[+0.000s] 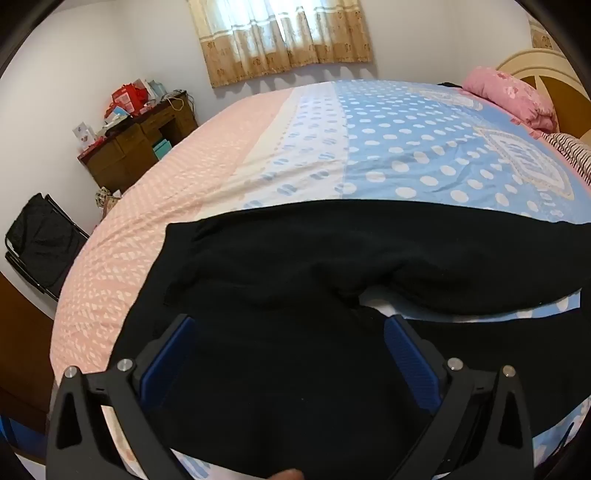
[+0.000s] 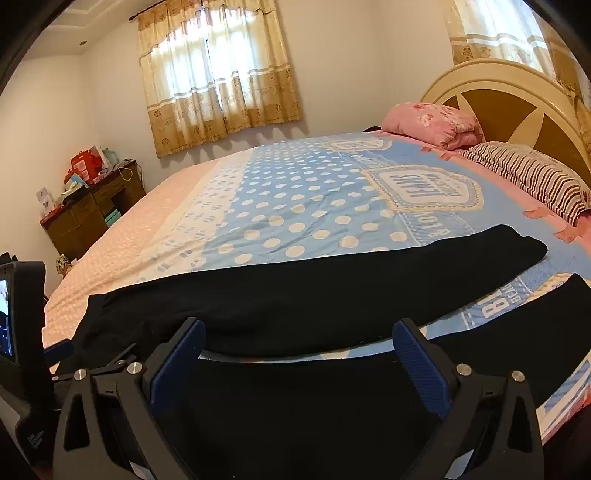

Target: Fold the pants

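Lying flat across the near side of the bed (image 2: 295, 192), the black pants (image 2: 314, 295) have their two legs spread in a narrow V, with a sliver of blue bedspread (image 1: 424, 155) showing between them. You hold the left gripper (image 1: 290, 328) low over the waist end of the pants (image 1: 332, 258), its blue-padded fingers (image 1: 406, 354) set wide apart with only flat black cloth between them, gripping nothing. You hold the right gripper (image 2: 299, 332) over the nearer leg, and its fingers (image 2: 421, 365) are likewise spread wide, with dark fabric lying under the gap and nothing pinched. In the right wrist view, the far leg runs to the right and ends at a cuff just short of the striped pillow (image 2: 532, 177), while the near leg runs off toward the lower right edge of the bed. In the same view, the back of your left gripper and its small screen show at the left edge. A pink pillow (image 2: 436, 123) sits against the cream and brown headboard (image 2: 517, 96). Across the room, a brown wooden desk (image 1: 136, 147) piled with red and white boxes stands against the wall under the beige curtain (image 1: 280, 33), and a black folding chair (image 1: 40, 236) stands near the foot of the bed.
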{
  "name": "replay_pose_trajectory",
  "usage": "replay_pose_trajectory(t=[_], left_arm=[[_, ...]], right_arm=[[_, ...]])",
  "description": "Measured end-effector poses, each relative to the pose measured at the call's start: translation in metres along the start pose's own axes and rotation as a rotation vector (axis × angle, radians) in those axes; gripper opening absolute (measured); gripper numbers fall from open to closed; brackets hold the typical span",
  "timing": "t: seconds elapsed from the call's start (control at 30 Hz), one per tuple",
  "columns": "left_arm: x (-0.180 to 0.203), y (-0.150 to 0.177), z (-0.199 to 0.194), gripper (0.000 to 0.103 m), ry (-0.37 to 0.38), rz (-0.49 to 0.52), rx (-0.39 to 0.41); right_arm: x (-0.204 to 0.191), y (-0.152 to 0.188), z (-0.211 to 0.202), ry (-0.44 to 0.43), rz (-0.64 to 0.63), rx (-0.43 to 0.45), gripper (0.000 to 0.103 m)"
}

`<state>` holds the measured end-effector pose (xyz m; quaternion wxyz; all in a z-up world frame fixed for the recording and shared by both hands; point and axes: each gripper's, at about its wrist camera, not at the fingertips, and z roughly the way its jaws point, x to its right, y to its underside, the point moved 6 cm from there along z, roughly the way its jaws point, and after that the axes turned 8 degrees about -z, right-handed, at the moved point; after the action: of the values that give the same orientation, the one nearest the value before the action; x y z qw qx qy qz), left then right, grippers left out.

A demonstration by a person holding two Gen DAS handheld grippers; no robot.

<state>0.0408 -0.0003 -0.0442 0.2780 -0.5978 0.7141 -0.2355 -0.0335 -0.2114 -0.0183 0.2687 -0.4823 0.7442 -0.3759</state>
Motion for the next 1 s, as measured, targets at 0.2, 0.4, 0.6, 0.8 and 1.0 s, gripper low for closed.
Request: replay_pose_trajectory(t=[0.2, 0.4, 0.6, 0.8, 1.0], left_arm=[[0.010, 0.010, 0.004, 0.103, 0.002, 0.009, -0.013], [0.002, 0.007, 0.006, 0.103, 0.037, -0.002, -0.031], [-0.003, 0.006, 0.006, 0.103, 0.023, -0.014, -0.031], [-0.004, 0.008, 0.005, 0.103, 0.022, -0.018, -0.036], [-0.003, 0.008, 0.005, 0.103, 0.025, -0.017, -0.037]], right_arm=[[-0.002, 0.002, -0.002, 0.000, -0.012, -0.009, 0.102], [0.000, 0.001, 0.000, 0.006, -0.005, -0.013, 0.102], [0.000, 0.004, -0.001, 0.009, 0.004, -0.017, 0.102], [0.001, 0.004, -0.001, 0.008, 0.004, -0.018, 0.102], [0.000, 0.005, -0.001, 0.008, 0.007, -0.018, 0.102]])
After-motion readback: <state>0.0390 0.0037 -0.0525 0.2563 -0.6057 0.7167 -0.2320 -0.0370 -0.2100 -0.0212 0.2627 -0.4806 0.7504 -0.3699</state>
